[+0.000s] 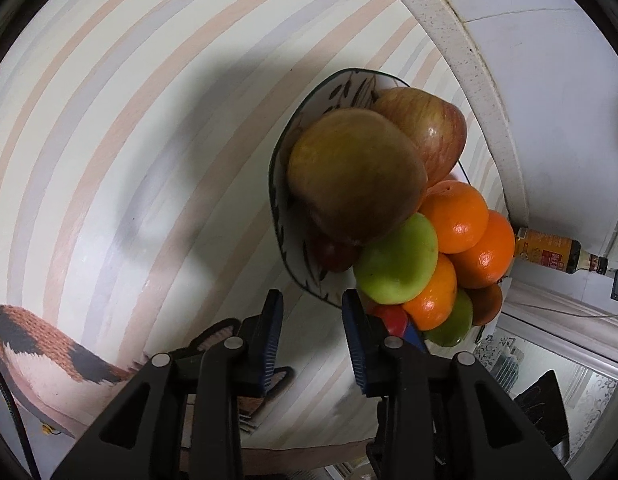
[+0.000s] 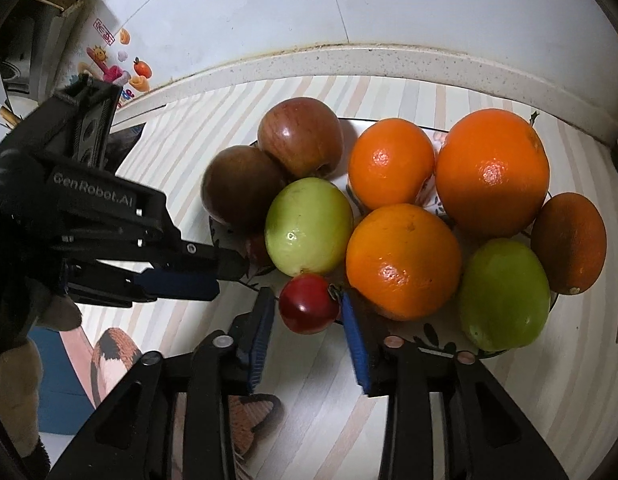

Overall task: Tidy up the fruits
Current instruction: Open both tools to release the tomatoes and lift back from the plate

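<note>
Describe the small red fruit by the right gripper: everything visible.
The small red fruit is round, glossy and deep red, with a highlight on its left side and a dark green stem end on its right. It is far smaller than the apples and oranges. It sits at the near edge of the plate, beside the large orange and below the green fruit. It lies just ahead of the right gripper, whose blue pads stand apart on either side without pressing on it.
</note>
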Tool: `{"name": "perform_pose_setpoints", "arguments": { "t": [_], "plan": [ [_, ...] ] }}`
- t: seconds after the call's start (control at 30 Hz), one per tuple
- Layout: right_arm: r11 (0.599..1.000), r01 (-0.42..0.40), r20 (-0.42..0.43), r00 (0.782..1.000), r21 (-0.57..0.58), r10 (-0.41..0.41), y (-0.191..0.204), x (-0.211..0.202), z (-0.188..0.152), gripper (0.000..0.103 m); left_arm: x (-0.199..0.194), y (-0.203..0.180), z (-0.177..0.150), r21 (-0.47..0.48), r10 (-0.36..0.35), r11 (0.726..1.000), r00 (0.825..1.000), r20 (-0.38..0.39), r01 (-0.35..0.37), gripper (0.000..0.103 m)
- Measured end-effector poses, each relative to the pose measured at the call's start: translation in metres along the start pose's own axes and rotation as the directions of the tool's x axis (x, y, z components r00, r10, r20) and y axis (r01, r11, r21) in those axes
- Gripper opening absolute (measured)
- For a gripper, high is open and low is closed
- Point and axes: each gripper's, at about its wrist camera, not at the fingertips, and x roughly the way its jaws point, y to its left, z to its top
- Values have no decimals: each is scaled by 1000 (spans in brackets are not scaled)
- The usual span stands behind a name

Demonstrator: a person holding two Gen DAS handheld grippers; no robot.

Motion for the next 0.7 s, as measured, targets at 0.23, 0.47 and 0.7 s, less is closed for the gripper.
{"name": "perform_pose_setpoints", "arguments": {
  "t": [0.23, 0.47, 0.7],
  "plan": [
    [1000, 6, 88, 996, 18, -7, 6, -28, 2, 73, -9, 2, -10, 42, 27, 999, 1000, 14, -28, 28],
    [995, 53, 115, 991, 89, -63, -10, -53, -3, 76, -28, 0, -23, 141, 122, 981, 987, 100, -135, 46],
    [962, 227, 111, 963, 150, -244, -16, -98, -13, 95, -72, -24, -66, 315, 293, 855, 885, 362, -412, 96]
  ]
}}
